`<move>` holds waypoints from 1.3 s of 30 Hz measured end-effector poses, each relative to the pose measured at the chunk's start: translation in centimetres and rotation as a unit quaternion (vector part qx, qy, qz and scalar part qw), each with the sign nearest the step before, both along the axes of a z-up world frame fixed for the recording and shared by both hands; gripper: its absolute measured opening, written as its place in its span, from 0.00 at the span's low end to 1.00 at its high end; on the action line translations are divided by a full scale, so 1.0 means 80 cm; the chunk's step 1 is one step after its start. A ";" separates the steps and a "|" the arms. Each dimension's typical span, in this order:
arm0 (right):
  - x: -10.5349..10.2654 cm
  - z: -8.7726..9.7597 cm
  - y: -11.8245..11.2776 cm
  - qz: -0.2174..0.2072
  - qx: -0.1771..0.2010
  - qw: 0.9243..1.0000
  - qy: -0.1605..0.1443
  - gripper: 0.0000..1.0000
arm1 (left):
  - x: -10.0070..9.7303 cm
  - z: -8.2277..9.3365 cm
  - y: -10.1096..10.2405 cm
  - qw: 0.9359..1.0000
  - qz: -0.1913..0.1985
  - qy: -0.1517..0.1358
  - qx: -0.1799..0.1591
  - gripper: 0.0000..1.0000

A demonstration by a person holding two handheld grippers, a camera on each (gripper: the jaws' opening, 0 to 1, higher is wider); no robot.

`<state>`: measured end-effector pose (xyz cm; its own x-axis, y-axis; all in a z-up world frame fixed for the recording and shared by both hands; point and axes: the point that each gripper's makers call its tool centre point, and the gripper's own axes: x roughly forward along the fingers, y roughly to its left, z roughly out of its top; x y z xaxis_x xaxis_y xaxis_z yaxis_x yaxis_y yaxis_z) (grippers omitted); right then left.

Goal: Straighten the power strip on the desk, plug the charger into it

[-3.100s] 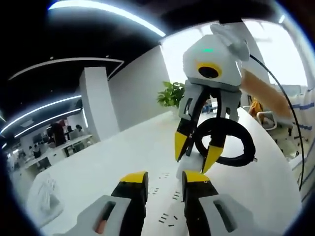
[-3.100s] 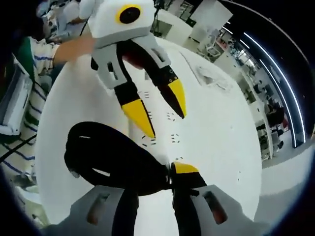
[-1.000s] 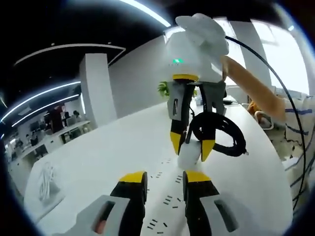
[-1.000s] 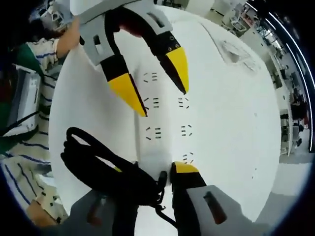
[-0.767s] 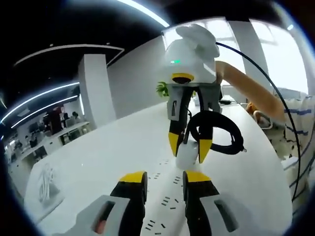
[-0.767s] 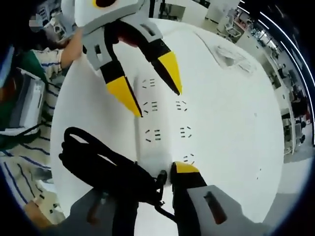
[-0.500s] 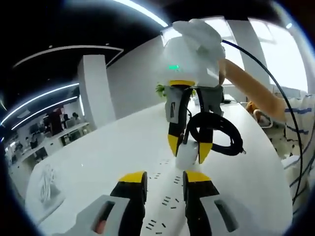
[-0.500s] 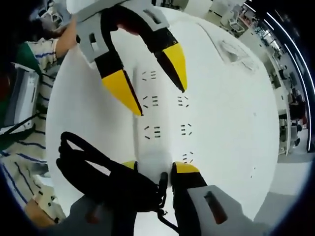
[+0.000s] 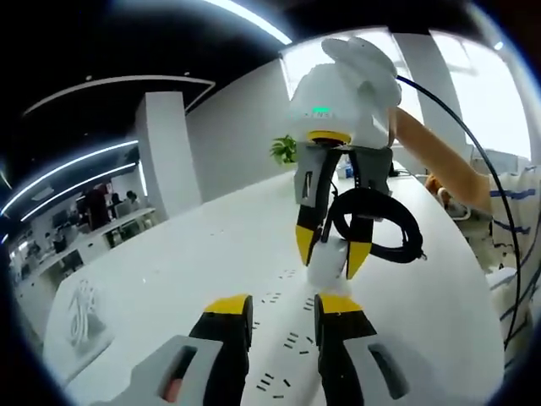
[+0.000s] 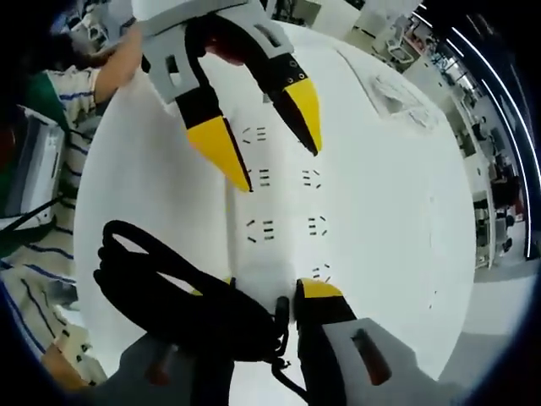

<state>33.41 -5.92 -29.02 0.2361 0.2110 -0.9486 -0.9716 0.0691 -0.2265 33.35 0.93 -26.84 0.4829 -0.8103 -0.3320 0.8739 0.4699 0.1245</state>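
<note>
white power strip (image 10: 269, 222) lies flat on the white desk (image 10: 389, 203), its socket slots facing up, and we see it running between the two tools. in the right gripper view our right gripper (image 10: 264, 306) is clenched on the white charger (image 9: 326, 266), yellow tips pressed at either side of it, right at the near end of the strip. the charger's black cable (image 10: 173, 292) hangs in a bundled coil to the left of those jaws. in the left gripper view the same charger sits just above the strip's surface, held between the right gripper's yellow tips, with the coil draped beside them; we cannot tell whether the prongs touch a socket. the left gripper (image 10: 270, 152) hovers over the far part of the strip, jaws spread apart, grasping nothing. a striped sleeve (image 10: 34, 110) shows at the desk's edge.
</note>
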 end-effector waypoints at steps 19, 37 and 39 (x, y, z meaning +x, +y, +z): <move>-0.001 0.005 0.006 0.018 0.101 0.993 -0.050 0.26 | -0.006 -0.009 -0.005 1.000 -0.010 0.000 0.018 0.29; 0.001 0.017 0.012 0.046 0.225 0.964 -0.133 0.27 | -0.003 -0.011 -0.005 0.999 -0.015 0.000 0.029 0.29; 0.001 0.019 0.013 0.056 0.239 0.959 -0.142 0.27 | -0.003 -0.013 -0.005 0.999 -0.015 0.000 0.032 0.29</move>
<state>33.50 -4.85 -27.51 0.4215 0.6441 -0.6383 -0.8827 0.1301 -0.4516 33.08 0.54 -27.85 0.4594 -0.8013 -0.3833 0.8871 0.4355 0.1529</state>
